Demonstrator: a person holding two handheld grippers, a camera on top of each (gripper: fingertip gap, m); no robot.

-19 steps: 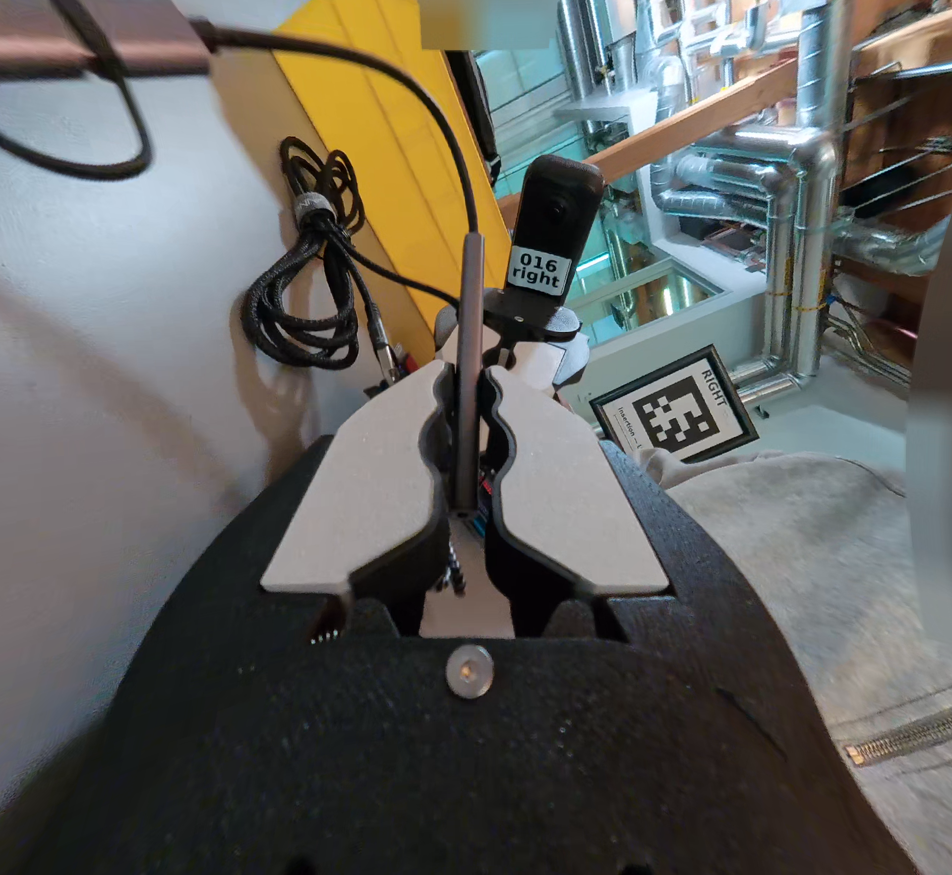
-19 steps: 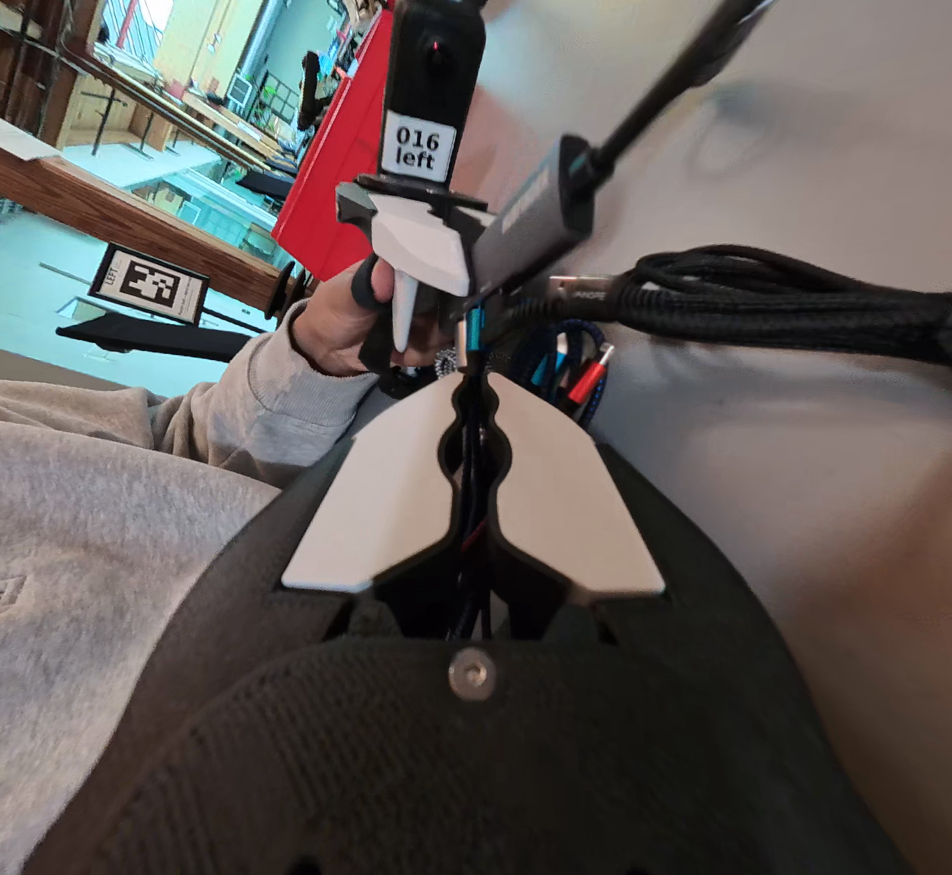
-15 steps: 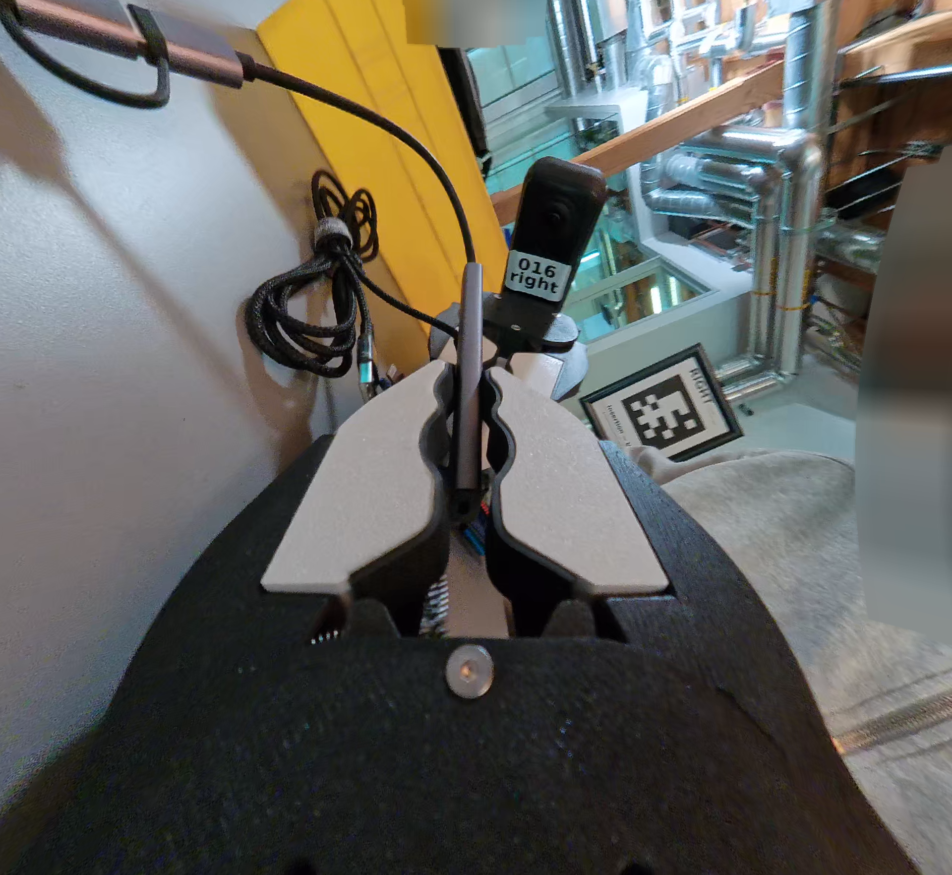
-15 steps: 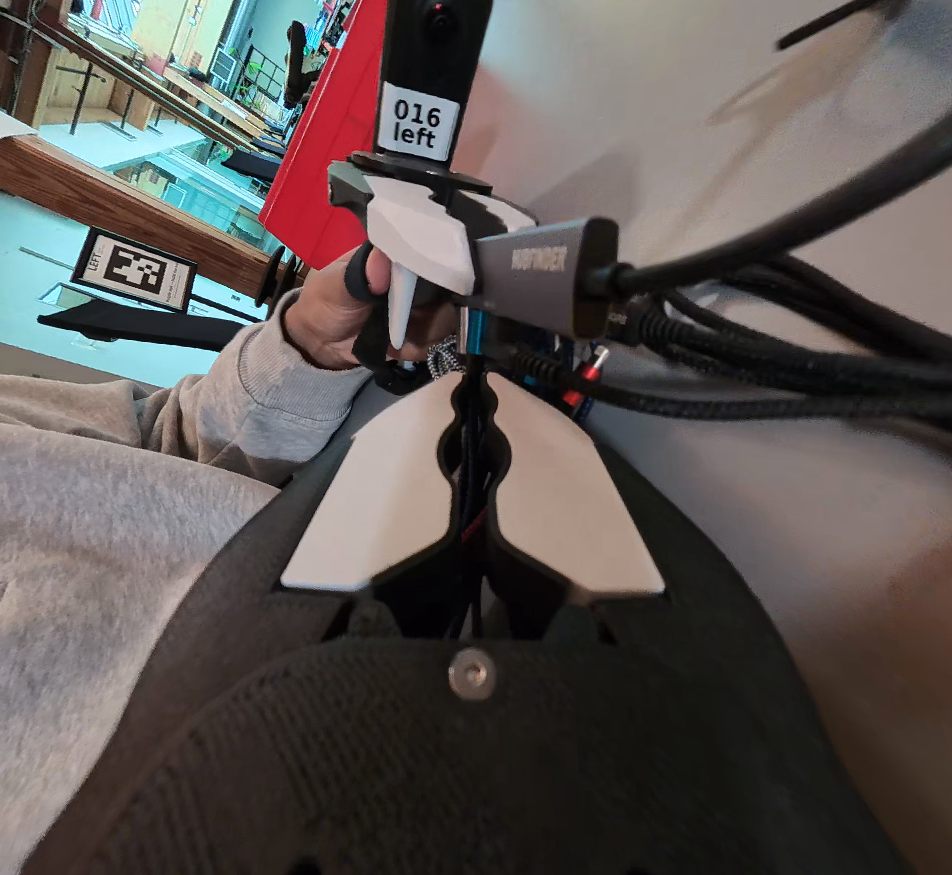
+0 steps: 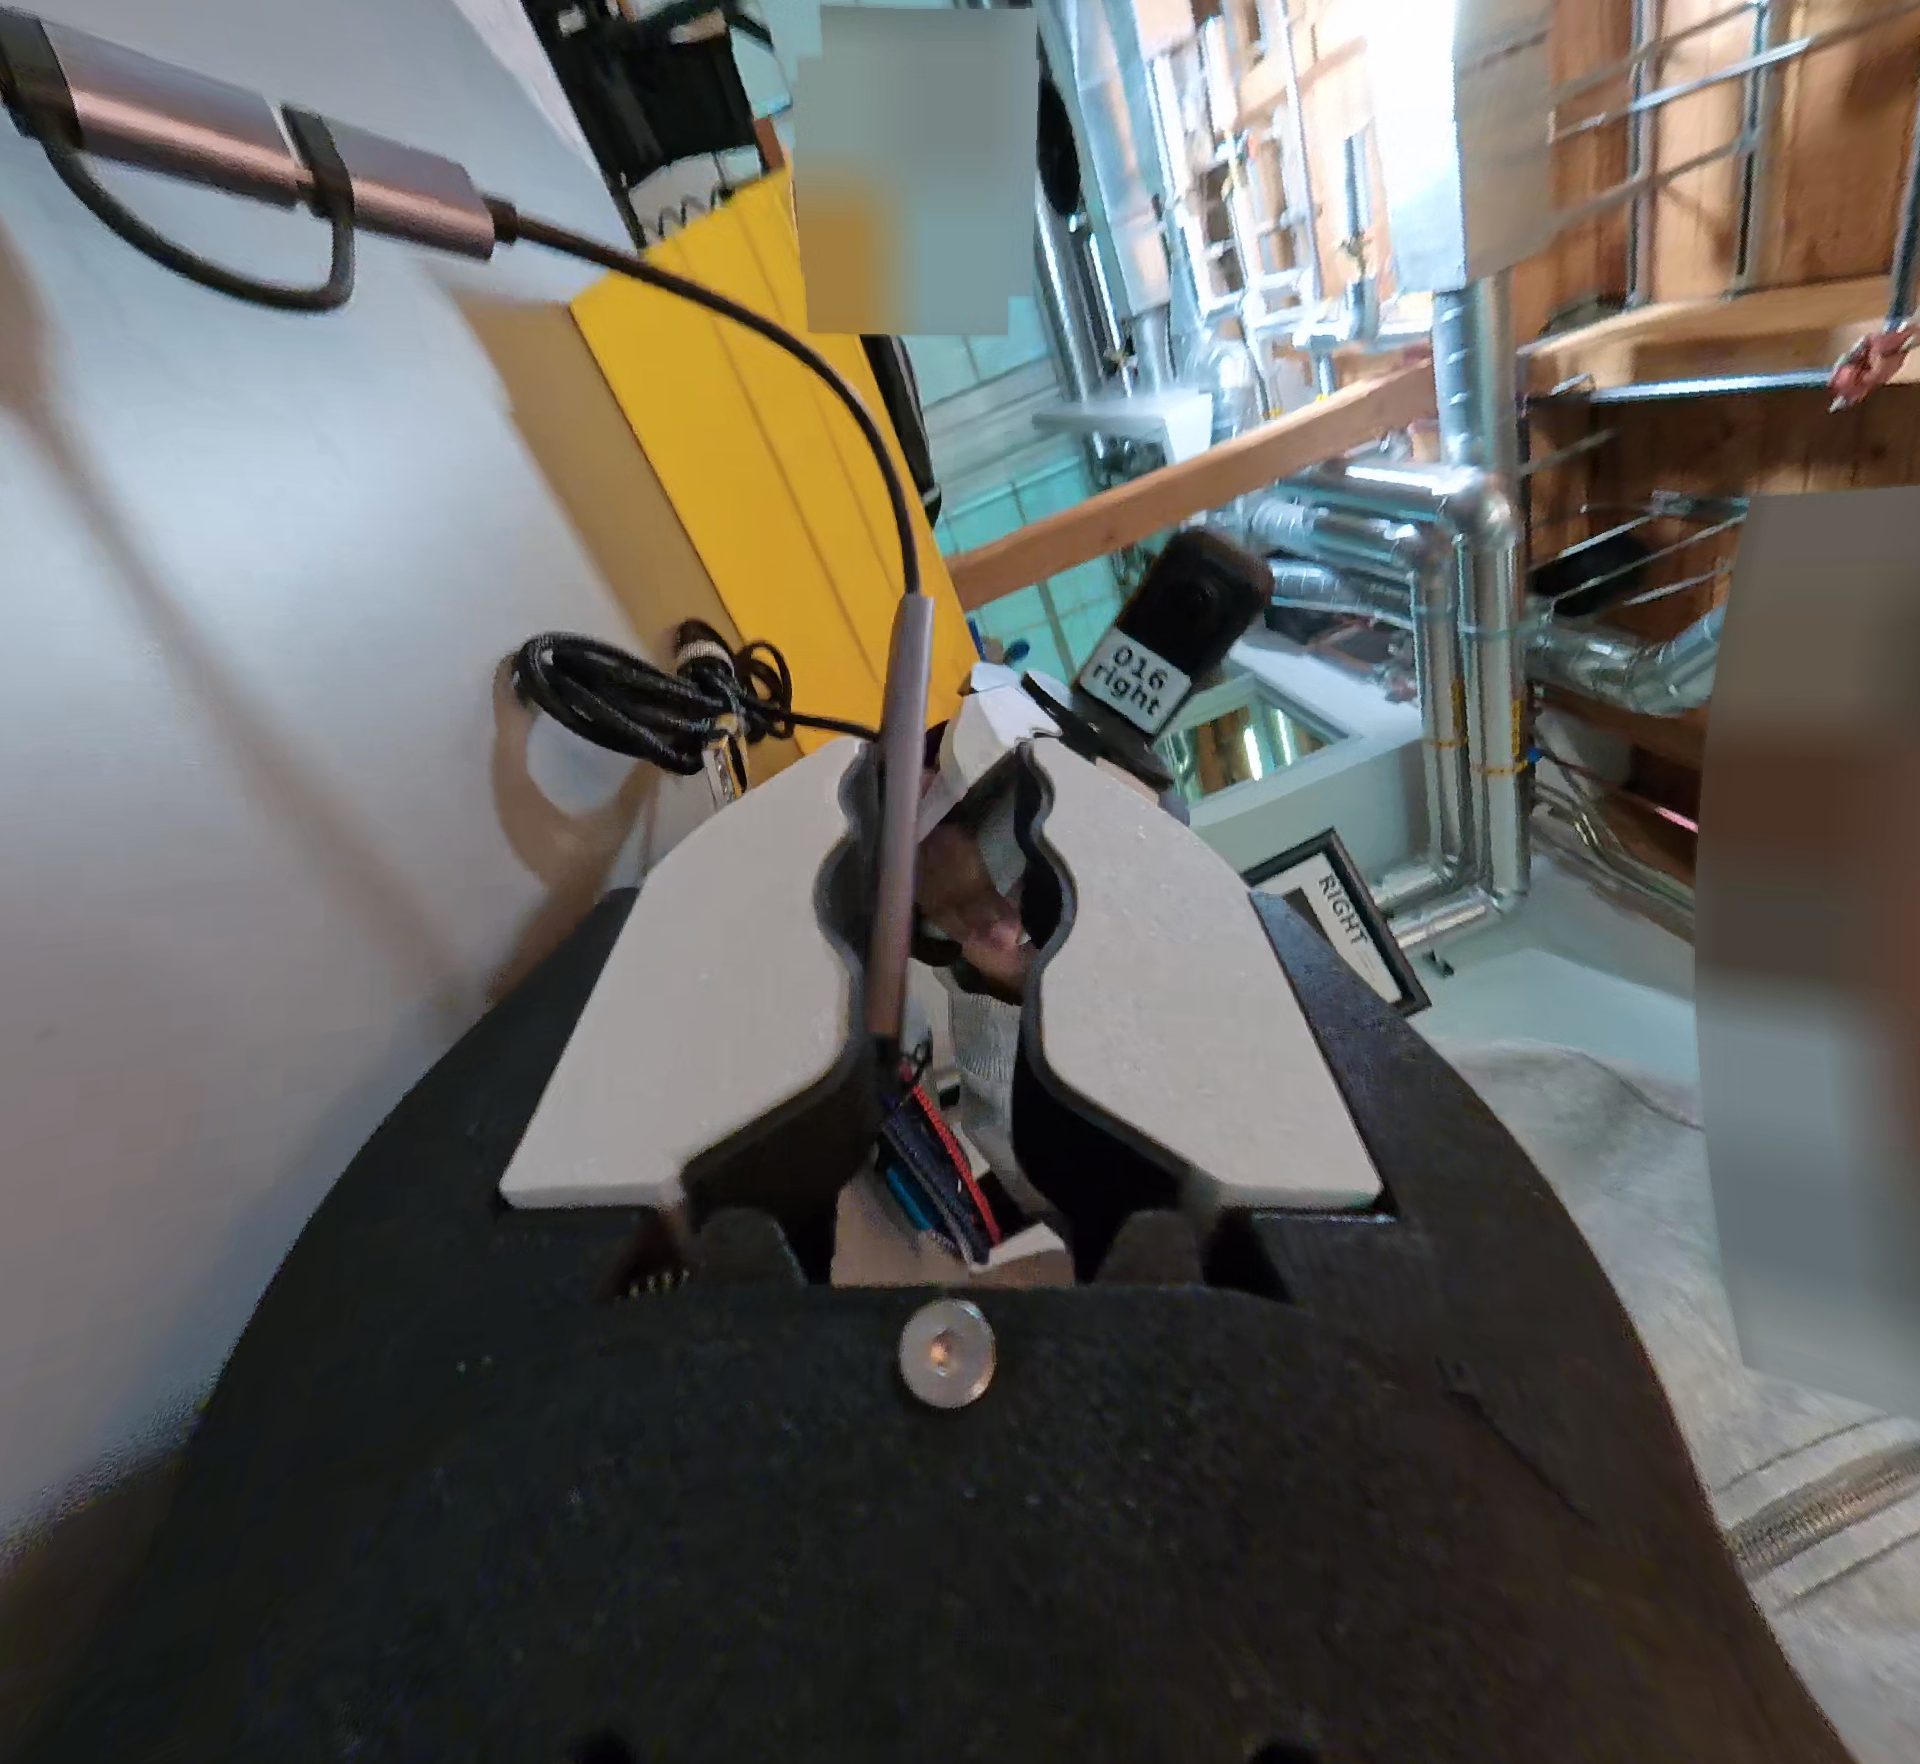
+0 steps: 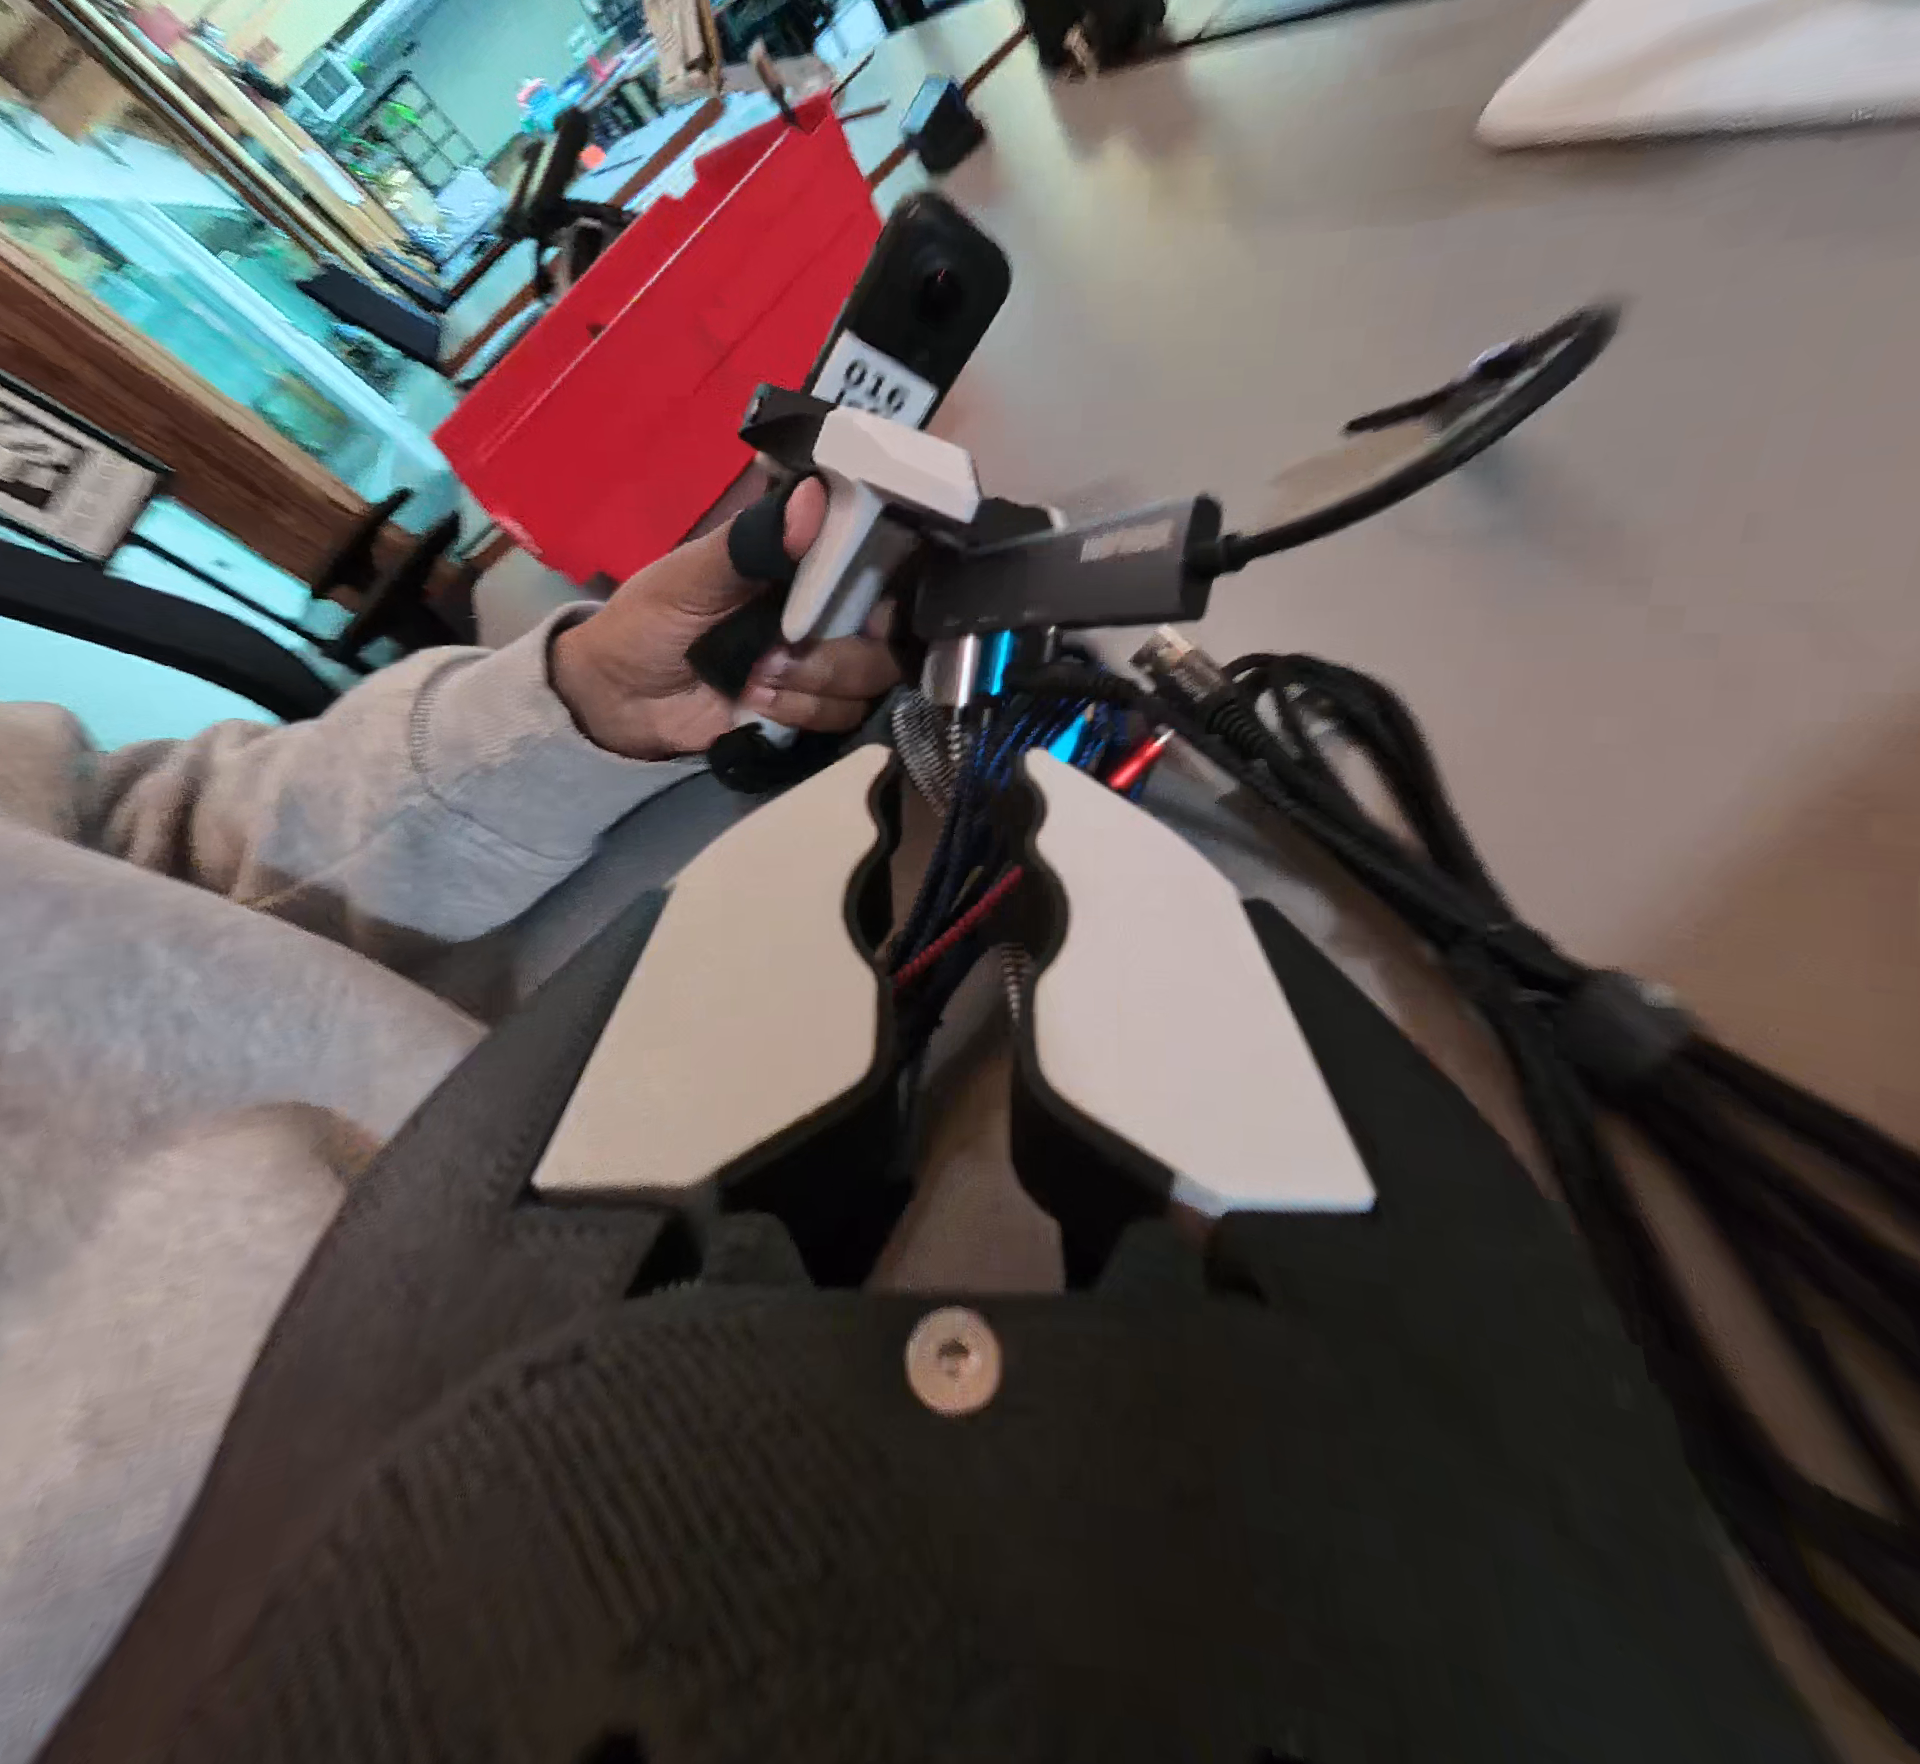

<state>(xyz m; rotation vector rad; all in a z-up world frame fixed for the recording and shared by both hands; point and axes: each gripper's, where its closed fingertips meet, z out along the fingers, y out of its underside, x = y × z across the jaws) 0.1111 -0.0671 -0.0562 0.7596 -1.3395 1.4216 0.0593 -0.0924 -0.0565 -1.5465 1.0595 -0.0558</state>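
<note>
My left gripper (image 5: pixel 945 758) has its jaws apart. A slim grey USB hub (image 5: pixel 899 810) stands edge-on between them and leans on the left finger. Its thin black lead arcs up to a grey adapter (image 5: pixel 260 145). In the right wrist view the hub (image 6: pixel 1070 561) sticks out sideways from the left gripper (image 6: pixel 883 509), with a blue-tipped plug (image 6: pixel 997 665) at its underside. My right gripper (image 6: pixel 956 764) also has its jaws apart. A bundle of blue, black and red braided cable (image 6: pixel 966 883) runs loosely between them, up to that plug.
A coiled black cable (image 5: pixel 644 696) lies on the pale table (image 5: pixel 260 675). Thick black cables (image 6: pixel 1455 883) trail to the right. A yellow bin (image 5: pixel 758 488) and a red bin (image 6: pixel 665 405) stand at the table's far side. A person's hand (image 6: pixel 665 654) holds the left gripper.
Both grippers' jaws have spread: the left was clamped on the hub and the right on the cable. Both views have swung, and the two grippers have drawn slightly apart.
</note>
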